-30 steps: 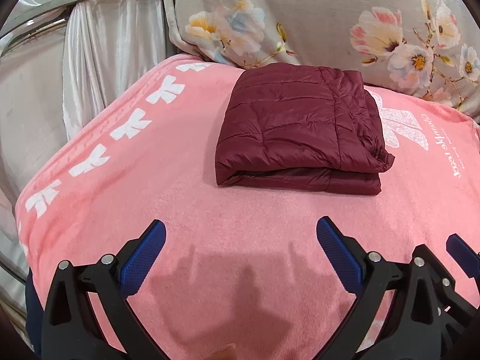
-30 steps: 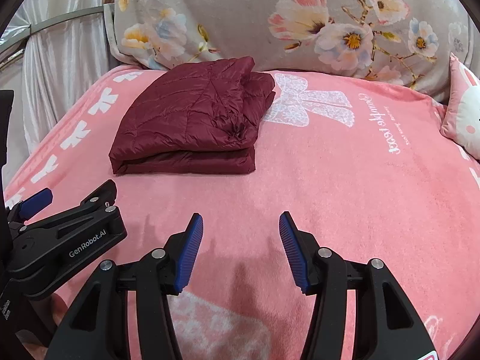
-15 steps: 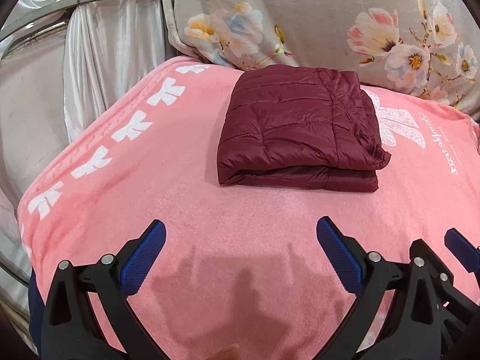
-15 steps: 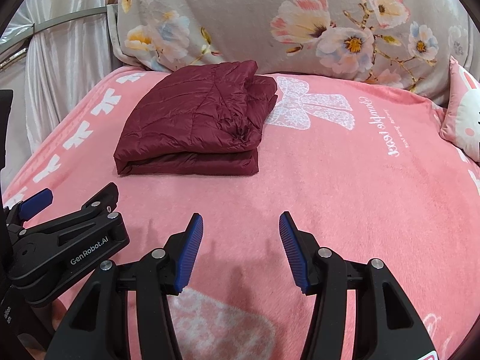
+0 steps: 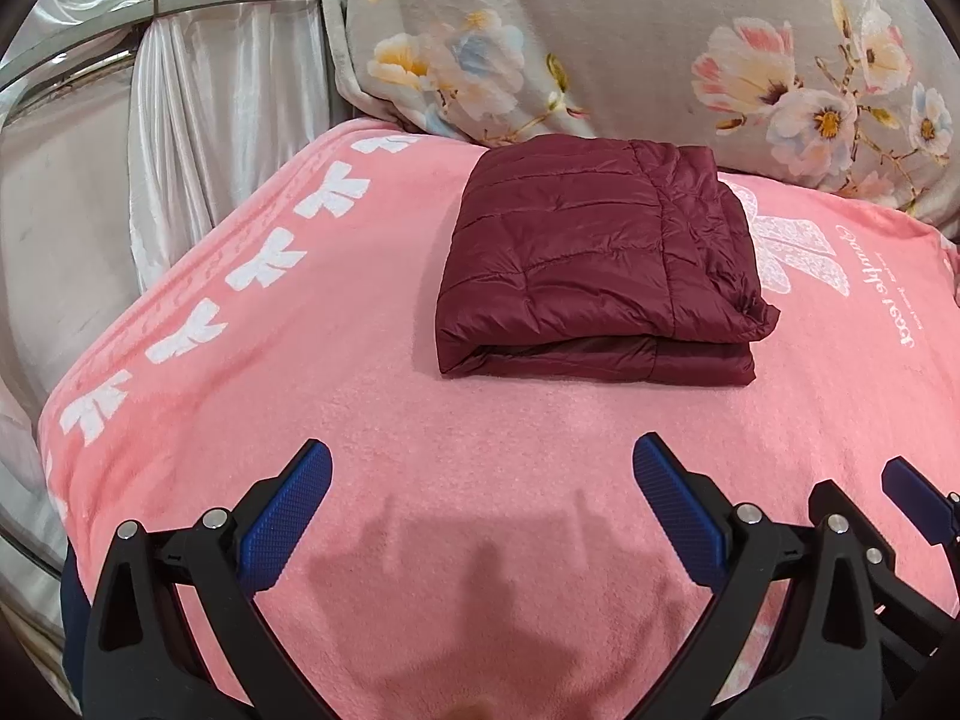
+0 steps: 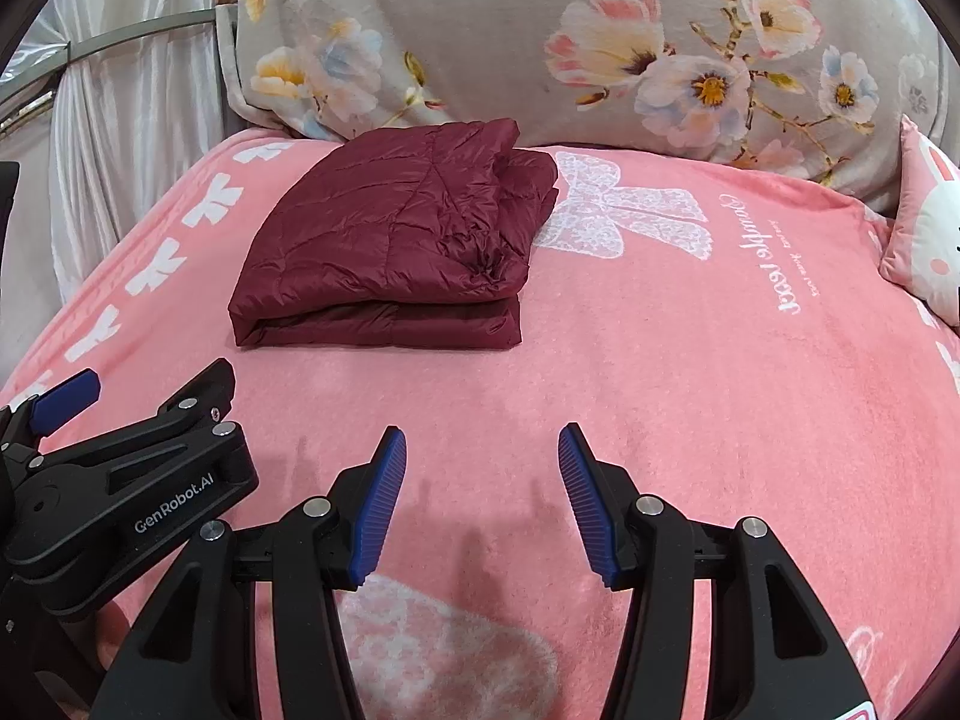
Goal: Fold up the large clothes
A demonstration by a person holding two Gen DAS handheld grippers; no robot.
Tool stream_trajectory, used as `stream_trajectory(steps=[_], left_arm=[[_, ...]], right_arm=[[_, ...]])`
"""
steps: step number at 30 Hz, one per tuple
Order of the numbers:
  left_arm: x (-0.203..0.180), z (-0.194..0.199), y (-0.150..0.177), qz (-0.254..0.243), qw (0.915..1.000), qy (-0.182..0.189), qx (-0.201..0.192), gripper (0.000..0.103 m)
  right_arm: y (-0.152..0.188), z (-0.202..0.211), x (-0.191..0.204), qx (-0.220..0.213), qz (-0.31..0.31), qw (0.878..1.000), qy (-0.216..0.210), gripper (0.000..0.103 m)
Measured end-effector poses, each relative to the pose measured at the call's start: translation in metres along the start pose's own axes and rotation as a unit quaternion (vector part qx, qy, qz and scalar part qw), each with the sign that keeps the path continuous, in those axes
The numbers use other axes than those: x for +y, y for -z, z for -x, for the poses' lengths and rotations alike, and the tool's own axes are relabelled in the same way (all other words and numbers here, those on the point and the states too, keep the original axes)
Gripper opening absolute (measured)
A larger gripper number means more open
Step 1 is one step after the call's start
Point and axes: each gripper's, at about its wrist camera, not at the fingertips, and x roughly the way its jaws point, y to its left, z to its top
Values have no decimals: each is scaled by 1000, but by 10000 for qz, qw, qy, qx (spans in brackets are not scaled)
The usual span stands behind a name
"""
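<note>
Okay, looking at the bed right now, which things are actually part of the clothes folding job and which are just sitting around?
Part of the job: maroon puffer jacket, folded on the pink blanket; left gripper and right gripper, both open and empty.

Just around: floral pillow, bunny cushion, white curtain.

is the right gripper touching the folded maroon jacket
Apart. The right wrist view shows bare pink blanket between the open right gripper and the maroon jacket.

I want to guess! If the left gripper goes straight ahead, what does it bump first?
Probably the folded maroon jacket, after passing over bare pink blanket. The left gripper is open and empty.
</note>
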Motion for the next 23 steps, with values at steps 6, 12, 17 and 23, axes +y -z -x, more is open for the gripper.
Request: stream_trajectory(steps=[6,12,17,23], left_arm=[[1,-2,0,23,9999,76,110,98],[-3,1,2,-80,9999,-141,-7,98],[-3,1,1,-113,9998,-146,-47,98],[1,-1,-2,-16,9998,-178,-18,98]], right_arm=[[0,0,2,-12,12,10000,10,53],[-1,-1,1,12,59,10000,1,53],[-1,-1,1,6,60,10000,-18,53],[-3,-1,3,0,111,9999,-5,52]])
